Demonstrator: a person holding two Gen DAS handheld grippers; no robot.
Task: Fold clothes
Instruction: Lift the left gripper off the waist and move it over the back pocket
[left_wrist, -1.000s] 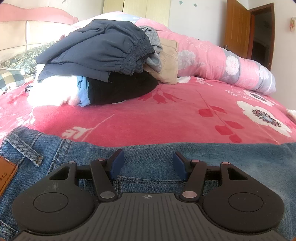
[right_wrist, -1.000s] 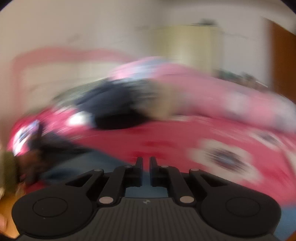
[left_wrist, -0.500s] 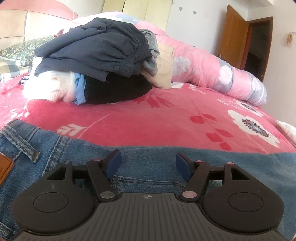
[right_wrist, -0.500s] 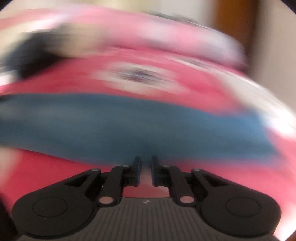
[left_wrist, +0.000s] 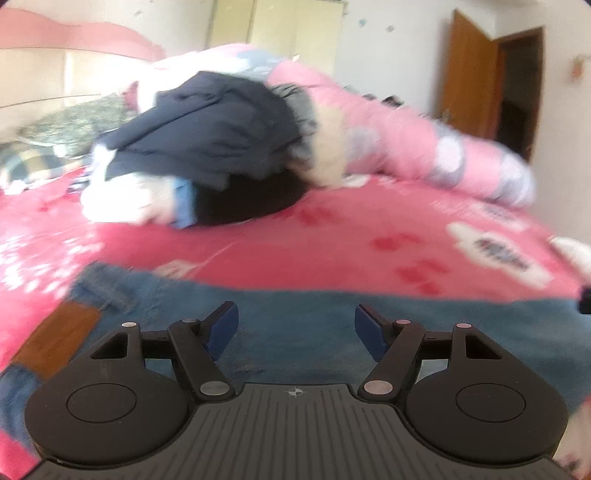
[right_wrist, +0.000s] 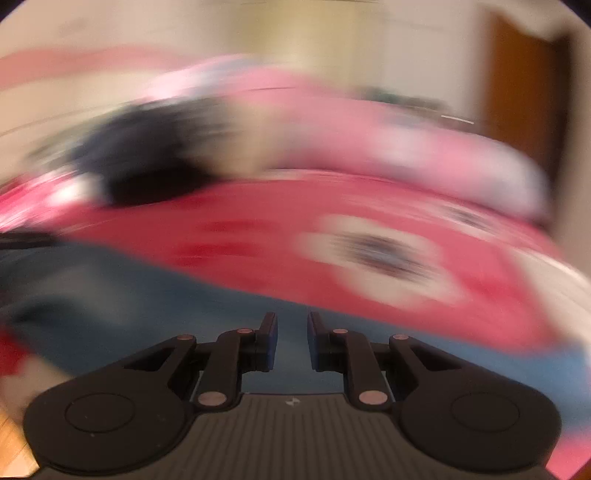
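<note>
Blue jeans (left_wrist: 295, 317) lie flat on the red floral bedspread (left_wrist: 332, 243), their brown leather waist patch (left_wrist: 55, 339) at the left. My left gripper (left_wrist: 296, 325) is open and empty, just above the denim. In the right wrist view, heavily blurred, the jeans (right_wrist: 110, 295) spread across the lower frame. My right gripper (right_wrist: 291, 332) hovers over them with a narrow gap between the fingers and nothing in it.
A pile of clothes (left_wrist: 207, 147), dark navy on top with white, blue, black and beige pieces, sits further back on the bed. A rolled pink quilt (left_wrist: 424, 147) lies behind it. A wooden door (left_wrist: 469, 96) stands at the right.
My left gripper has lifted and pulled back a little, its jaws wider. My right gripper has swung quickly back toward the clothes pile and its jaws have parted slightly.
</note>
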